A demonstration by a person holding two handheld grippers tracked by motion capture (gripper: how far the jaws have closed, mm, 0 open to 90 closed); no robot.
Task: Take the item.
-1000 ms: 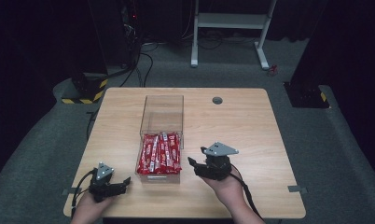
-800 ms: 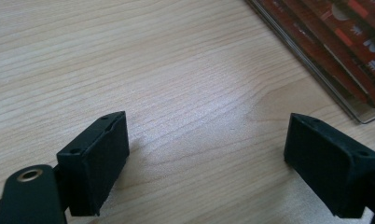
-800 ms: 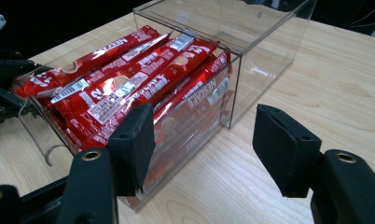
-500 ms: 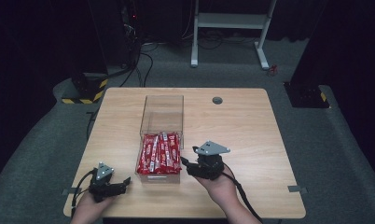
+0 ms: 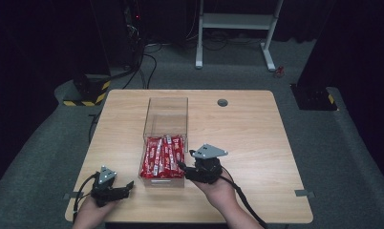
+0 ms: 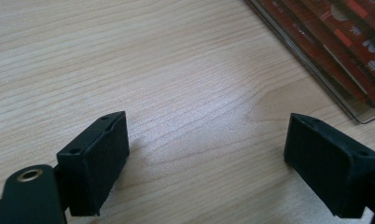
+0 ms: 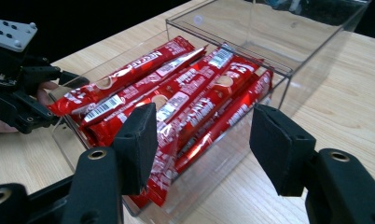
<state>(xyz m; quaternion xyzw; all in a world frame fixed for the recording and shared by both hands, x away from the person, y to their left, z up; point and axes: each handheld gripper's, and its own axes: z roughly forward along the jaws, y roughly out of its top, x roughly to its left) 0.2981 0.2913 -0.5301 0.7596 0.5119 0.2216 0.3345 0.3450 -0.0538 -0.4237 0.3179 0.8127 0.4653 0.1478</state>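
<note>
Where the counter point(image 5: 257, 129) carries it, the clear box point(image 5: 165, 121) sits left of centre, long axis running away from the person, red snack bars point(image 5: 162, 156) packed in its near half; far half bare. Right gripper point(image 5: 183, 168), jaws apart, sits just beside the box's near right corner. Left gripper point(image 5: 128, 185), jaws apart, rests near the front edge, left of the box. Right half of the counter is open wood. Grey carpet surrounds; white frame legs point(image 5: 233, 21) behind.

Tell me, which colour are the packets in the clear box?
The packets are red with white print, clearest in the right gripper view.
</note>
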